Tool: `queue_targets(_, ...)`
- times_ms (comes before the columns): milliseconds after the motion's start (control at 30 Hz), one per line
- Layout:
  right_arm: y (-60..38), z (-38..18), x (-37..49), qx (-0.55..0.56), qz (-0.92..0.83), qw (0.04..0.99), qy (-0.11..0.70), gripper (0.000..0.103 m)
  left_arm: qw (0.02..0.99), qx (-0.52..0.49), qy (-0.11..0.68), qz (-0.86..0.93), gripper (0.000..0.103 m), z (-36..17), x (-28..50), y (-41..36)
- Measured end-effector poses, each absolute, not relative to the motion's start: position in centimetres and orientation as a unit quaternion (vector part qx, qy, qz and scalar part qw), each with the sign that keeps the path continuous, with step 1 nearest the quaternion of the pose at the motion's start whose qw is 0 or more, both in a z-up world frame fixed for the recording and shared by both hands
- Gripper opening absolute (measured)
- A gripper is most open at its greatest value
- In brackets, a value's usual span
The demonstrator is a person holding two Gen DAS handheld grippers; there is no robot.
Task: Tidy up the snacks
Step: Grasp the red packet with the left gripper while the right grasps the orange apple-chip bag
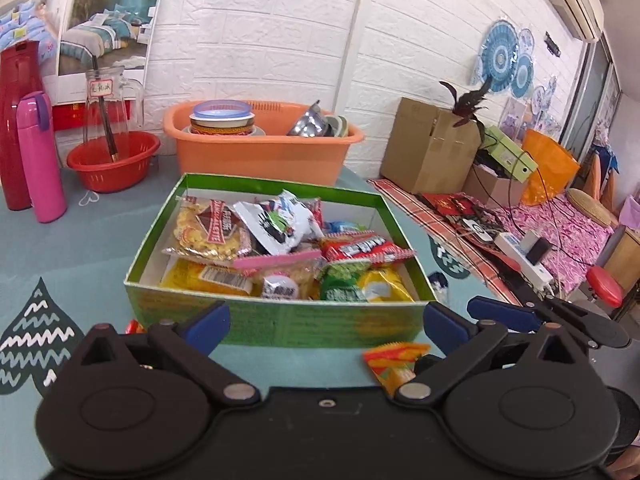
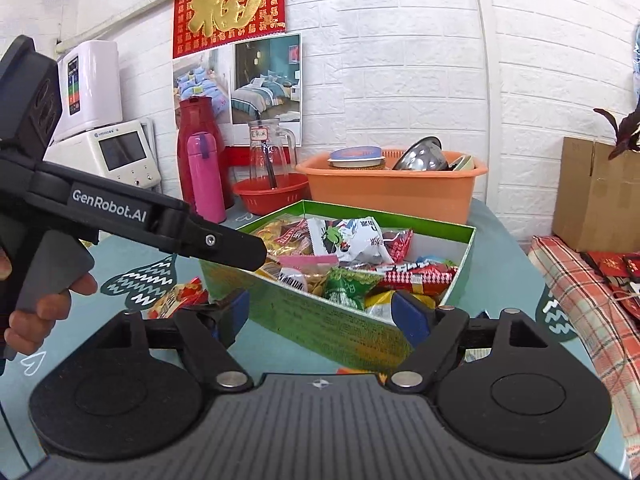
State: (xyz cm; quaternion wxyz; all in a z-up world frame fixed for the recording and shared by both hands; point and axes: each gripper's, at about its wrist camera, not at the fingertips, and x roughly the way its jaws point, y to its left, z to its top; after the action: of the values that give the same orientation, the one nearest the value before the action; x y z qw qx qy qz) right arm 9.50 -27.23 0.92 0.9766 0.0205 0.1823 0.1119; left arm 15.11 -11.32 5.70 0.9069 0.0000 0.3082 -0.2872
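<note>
1. Green box (image 1: 276, 322) sits open-topped on the blue-green desk (image 1: 80, 248), heaped with snack packets: yellow crackers packet (image 1: 208, 232) at rear left, white bag (image 1: 280, 222) mid-rear, red bar wrapper (image 1: 366, 250) on the right, green packet (image 1: 344, 280) and yellow packet (image 1: 384, 286) along the front wall.
2. Left gripper (image 1: 326, 322): fingers spread wide, nothing between the blue pads. It points at the box's front wall; the pads stand just before that wall and flank it, and I cannot tell whether they touch it.
3. Right gripper (image 2: 326, 312): fingers spread wide, empty. It faces the near corner of the box; the right pad overlaps the box's rim in the view, contact cannot be told.
4. Loose orange-yellow packet (image 1: 394, 364) lies on the desk outside the box, just before its front wall, beside the left gripper's right finger.
5. Another loose red-yellow packet (image 2: 180, 296) lies on the desk left of the box, partly hidden by the right gripper's left finger.
6. In the right wrist view, a person's hand (image 2: 36, 312) holds the left gripper's handle, its black body crossing the frame's left side.
7. Behind the box: orange basin (image 1: 260, 152) with bowls, red basket (image 1: 114, 162) holding a glass jug (image 1: 112, 108), pink flask (image 1: 42, 156).
</note>
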Motion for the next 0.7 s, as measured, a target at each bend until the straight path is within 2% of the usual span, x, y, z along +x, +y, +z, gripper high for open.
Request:
queue_targets(467, -29.5, -2.7, 4.3, 0.005, 0.104, 0.963, 0.251, 0.103, 0.875, 0.015, 0.351, -0.332, 0.103, 1.6, 12.4, -15.2)
queue_targets(700, -30.3, -4.0, 5.0, 0.034, 0.096, 0.956, 0.276, 0.103, 0.897, 0.020, 0.337, -0.284, 0.103, 1.9, 13.4, -11.9)
